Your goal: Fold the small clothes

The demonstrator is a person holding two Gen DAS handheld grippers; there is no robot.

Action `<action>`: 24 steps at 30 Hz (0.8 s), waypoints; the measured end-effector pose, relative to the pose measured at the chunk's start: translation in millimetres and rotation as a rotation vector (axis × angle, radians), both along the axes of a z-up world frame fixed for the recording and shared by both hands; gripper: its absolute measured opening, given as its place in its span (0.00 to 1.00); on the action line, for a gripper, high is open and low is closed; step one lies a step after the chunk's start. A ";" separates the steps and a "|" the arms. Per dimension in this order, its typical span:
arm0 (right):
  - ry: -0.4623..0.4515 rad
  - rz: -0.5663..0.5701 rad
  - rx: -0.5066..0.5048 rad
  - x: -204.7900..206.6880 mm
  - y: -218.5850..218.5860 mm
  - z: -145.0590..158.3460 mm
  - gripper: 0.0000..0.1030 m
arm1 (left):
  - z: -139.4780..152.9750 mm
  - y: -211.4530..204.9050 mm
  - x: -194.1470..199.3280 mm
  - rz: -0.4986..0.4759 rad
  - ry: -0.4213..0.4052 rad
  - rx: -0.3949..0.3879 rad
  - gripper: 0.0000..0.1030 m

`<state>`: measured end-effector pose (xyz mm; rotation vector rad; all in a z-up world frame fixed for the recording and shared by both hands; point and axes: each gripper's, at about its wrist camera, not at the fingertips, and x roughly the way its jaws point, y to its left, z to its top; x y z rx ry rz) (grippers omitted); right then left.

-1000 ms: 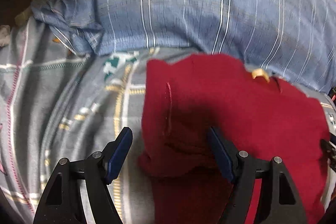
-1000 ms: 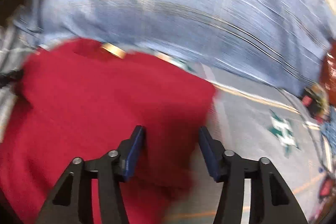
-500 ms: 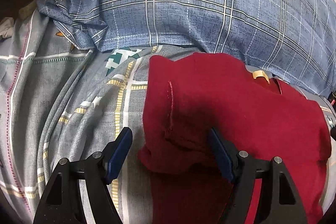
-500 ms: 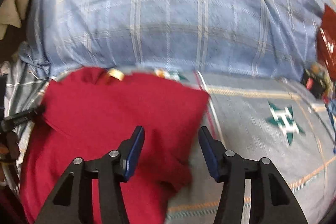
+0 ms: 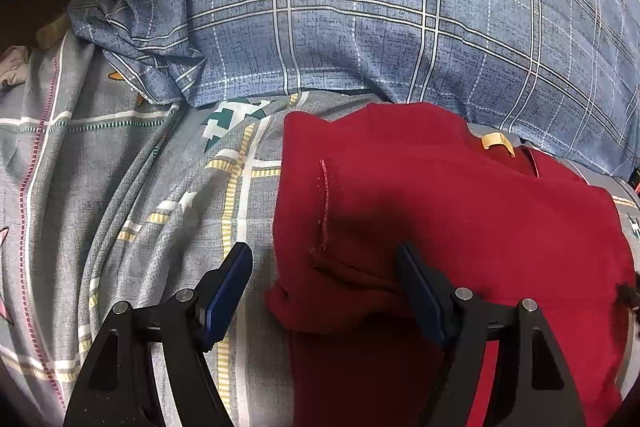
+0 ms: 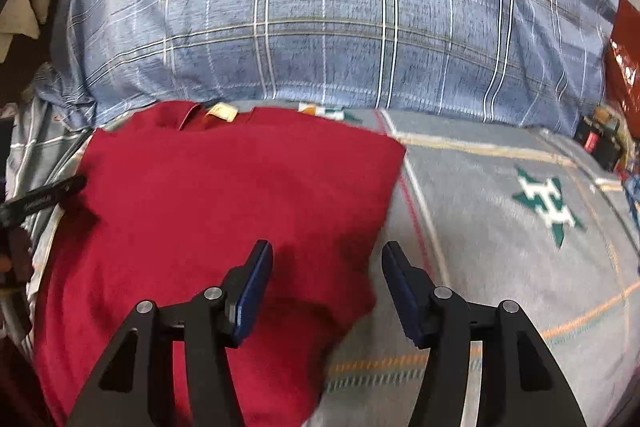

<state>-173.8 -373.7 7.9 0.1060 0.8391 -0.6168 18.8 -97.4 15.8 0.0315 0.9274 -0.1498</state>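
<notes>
The work surface is a bed covered by a grey woven sheet (image 5: 120, 211) printed with thin yellow, white and pink lines and green-and-white star motifs, the star (image 6: 546, 205) in the right wrist view carrying a blocky "H". The left gripper (image 5: 324, 281) stands wide open with nothing between its blue pads (image 5: 228, 287); the left finger is over bare sheet and the right finger over the lower left part of the red garment (image 5: 460, 219). The right gripper (image 6: 326, 283) is likewise wide open and empty, its left finger above the garment (image 6: 224, 211) and its right finger above the sheet just past the garment's right edge. The garment is a soft, matte crimson knit lying flat on the sheet, folded to a roughly rectangular shape, with a visible stitched seam and a bunched fold at its lower left. A tan neck label (image 5: 498, 141) sits at the collar; its print is too small to read. Behind the garment lies a plump blue plaid pillow (image 5: 360, 15) with a slubby weave and a round teal crest whose lettering is not legible. Compared with half a second ago, the left view is essentially unchanged, while the right view now frames the garment closer and sharper, with both finger spacings as before.
</notes>
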 end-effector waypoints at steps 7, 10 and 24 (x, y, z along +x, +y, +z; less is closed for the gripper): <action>0.013 -0.050 0.046 -6.7 -10.5 -8.2 0.58 | 6.8 3.5 -19.1 -0.003 -0.037 0.010 0.72; 0.007 -0.043 0.027 -21.1 1.4 -0.8 0.59 | 12.1 5.9 -26.4 -0.009 -0.041 0.010 0.72; -0.035 0.020 0.057 -55.0 50.4 -0.3 0.64 | 29.7 36.6 -89.1 -0.023 0.010 -0.064 0.72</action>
